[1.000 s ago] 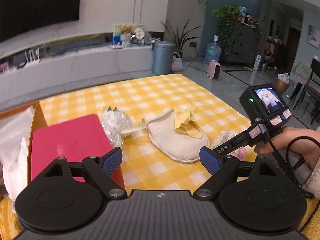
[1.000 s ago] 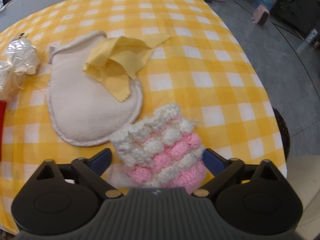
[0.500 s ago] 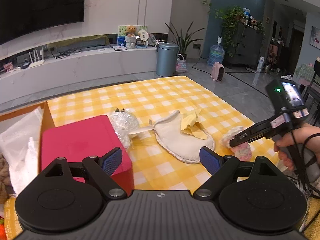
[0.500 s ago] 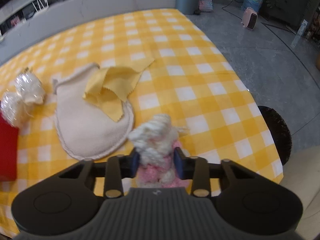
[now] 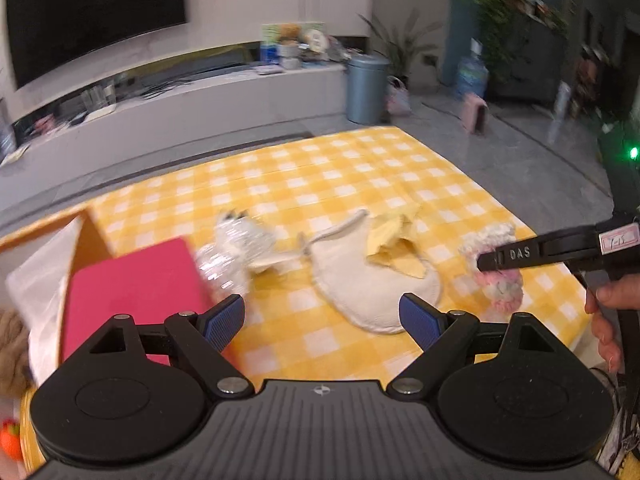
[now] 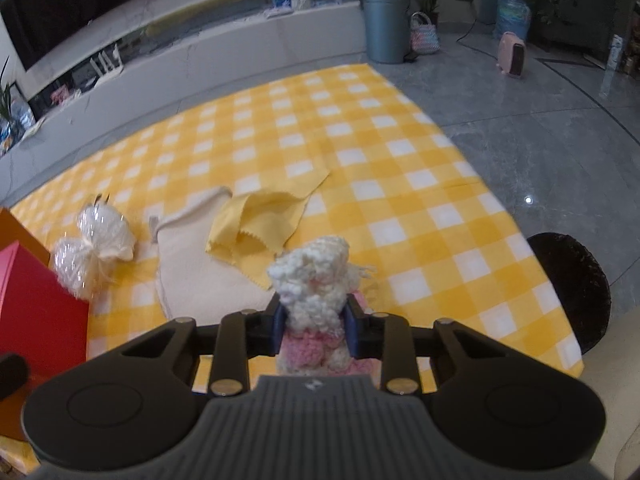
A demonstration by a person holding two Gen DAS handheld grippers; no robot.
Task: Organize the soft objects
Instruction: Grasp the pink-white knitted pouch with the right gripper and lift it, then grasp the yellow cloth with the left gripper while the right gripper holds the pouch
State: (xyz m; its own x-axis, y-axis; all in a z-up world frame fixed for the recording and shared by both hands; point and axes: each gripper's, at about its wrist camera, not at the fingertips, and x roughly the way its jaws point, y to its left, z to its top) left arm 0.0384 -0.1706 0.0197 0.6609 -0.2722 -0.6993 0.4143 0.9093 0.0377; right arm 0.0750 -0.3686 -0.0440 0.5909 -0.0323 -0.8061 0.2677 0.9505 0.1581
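My right gripper [image 6: 315, 330] is shut on a pink and white crocheted piece [image 6: 316, 280], squeezed between its blue pads and lifted off the yellow checked tablecloth [image 6: 360, 140]. In the left wrist view the same crocheted piece [image 5: 498, 284] hangs from the right gripper [image 5: 486, 260] at the table's right edge. A cream fleece mitt [image 5: 368, 280] lies mid-table with a yellow cloth [image 5: 394, 246] on it. My left gripper [image 5: 322, 320] is open and holds nothing, hovering near the table's front.
A red box [image 5: 128, 292] sits at the left beside an orange box [image 5: 90, 236] holding white plastic. A clear-wrapped white bundle [image 6: 94, 248] lies left of the mitt. A dark round stool [image 6: 568, 284] stands off the table's right edge. A hand [image 5: 608, 308] grips the right tool.
My right gripper closed on the crocheted piece and raised it off the cloth. The left gripper drew back and tilted up a little, still open.
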